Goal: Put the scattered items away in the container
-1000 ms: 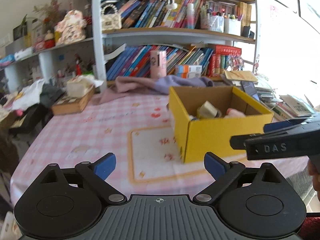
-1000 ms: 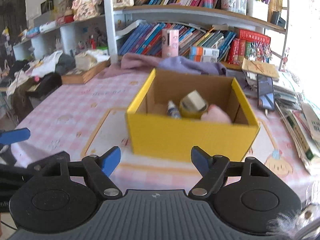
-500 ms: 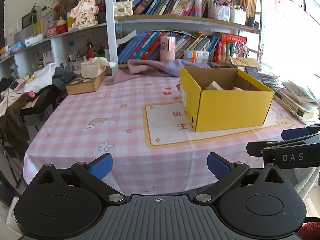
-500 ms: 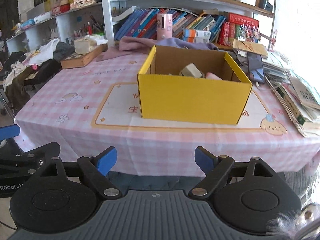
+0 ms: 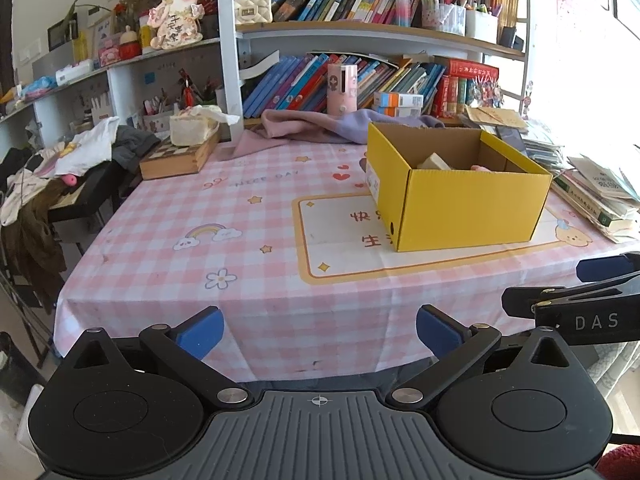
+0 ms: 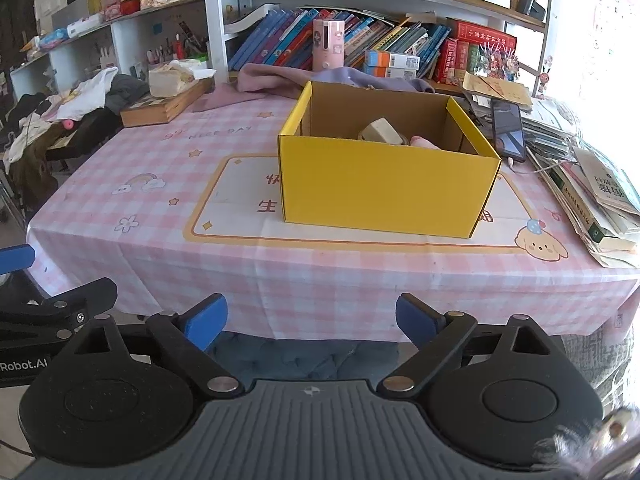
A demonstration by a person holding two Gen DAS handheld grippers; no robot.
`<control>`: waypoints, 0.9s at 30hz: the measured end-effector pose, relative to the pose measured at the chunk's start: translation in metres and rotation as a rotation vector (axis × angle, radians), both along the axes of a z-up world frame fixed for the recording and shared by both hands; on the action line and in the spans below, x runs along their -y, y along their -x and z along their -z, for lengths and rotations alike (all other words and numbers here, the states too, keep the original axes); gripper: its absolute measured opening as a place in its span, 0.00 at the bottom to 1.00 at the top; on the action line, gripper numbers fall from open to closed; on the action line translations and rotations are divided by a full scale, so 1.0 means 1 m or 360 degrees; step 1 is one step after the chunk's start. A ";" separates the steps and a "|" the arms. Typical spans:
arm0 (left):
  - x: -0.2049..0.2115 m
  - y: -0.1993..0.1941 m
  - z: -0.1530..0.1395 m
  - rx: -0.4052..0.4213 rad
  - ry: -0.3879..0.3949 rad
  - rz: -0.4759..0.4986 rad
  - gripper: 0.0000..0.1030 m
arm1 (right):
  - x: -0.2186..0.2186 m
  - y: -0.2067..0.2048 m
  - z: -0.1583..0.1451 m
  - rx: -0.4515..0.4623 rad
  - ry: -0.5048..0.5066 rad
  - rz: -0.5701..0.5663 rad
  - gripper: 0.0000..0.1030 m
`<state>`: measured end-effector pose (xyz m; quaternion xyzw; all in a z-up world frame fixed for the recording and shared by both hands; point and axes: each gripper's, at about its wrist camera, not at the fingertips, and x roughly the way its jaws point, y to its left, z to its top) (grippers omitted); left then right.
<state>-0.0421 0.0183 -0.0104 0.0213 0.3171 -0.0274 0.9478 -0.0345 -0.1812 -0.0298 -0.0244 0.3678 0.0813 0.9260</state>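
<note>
My left gripper (image 5: 318,330) hangs in front of the table's near edge, its blue pads spread wide with nothing between them. My right gripper (image 6: 311,316) sits the same way, jaws apart and empty, just off the front of the table (image 6: 160,148). In the left view the right gripper's side shows the white letters "DAS"; in the right view the left one's body reads "Robot.AI".

Past both, the pink checked tablecloth (image 5: 168,216) carries the words "NICE DAY" and a cream panel with red Chinese characters, partly hidden by the yellow box (image 6: 384,188). The box stands upright on that panel, open top up, its long side running across the table and facing my right gripper; a white label is stuck on its short left end. Inside lie a beige block (image 6: 380,131) and something pink (image 6: 424,142) beside it.

To the right of the box lie a phone (image 6: 508,130) and a stack of books (image 6: 596,204).
</note>
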 end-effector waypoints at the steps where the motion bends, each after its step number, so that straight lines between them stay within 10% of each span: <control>1: 0.001 0.000 0.000 -0.0002 0.0000 -0.0003 1.00 | 0.000 0.000 0.000 0.0000 0.0002 -0.0002 0.89; 27: 0.003 0.000 0.005 -0.0057 0.0044 -0.0016 1.00 | 0.002 -0.002 0.005 -0.0038 0.0001 -0.0015 0.92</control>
